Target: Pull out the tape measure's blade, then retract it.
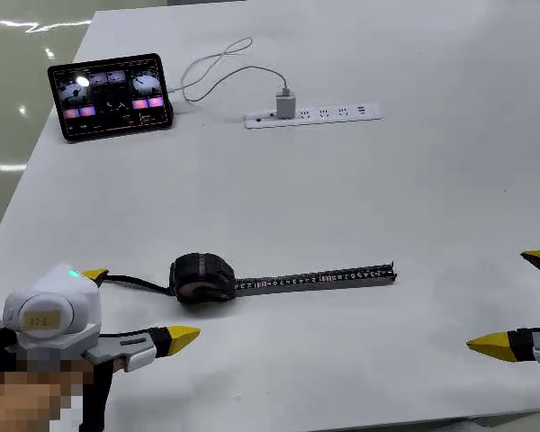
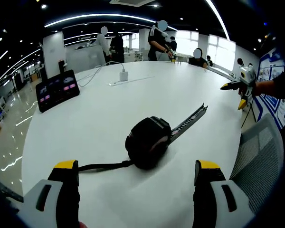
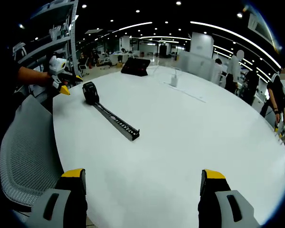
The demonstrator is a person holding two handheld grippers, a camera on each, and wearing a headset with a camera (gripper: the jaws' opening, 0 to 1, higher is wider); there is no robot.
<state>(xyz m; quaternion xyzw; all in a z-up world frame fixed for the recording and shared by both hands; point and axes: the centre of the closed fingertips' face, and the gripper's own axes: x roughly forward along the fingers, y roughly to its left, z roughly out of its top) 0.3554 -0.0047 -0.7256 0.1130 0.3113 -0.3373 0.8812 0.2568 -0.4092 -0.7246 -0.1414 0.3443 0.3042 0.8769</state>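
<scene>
Tape measure sits on the white table just in front of our left gripper, whose jaws are spread wide and grip nothing. A black strap runs from it back toward that gripper. The blade lies pulled out flat, pointing toward our right gripper, well apart, also spread and empty, partly cut off in the head view. We cannot read the blade's numbers. We count one tape measure and two grippers.

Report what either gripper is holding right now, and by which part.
Nothing is held. The left gripper and right gripper are both open; the tape measure lies free on the table, blade out.
</scene>
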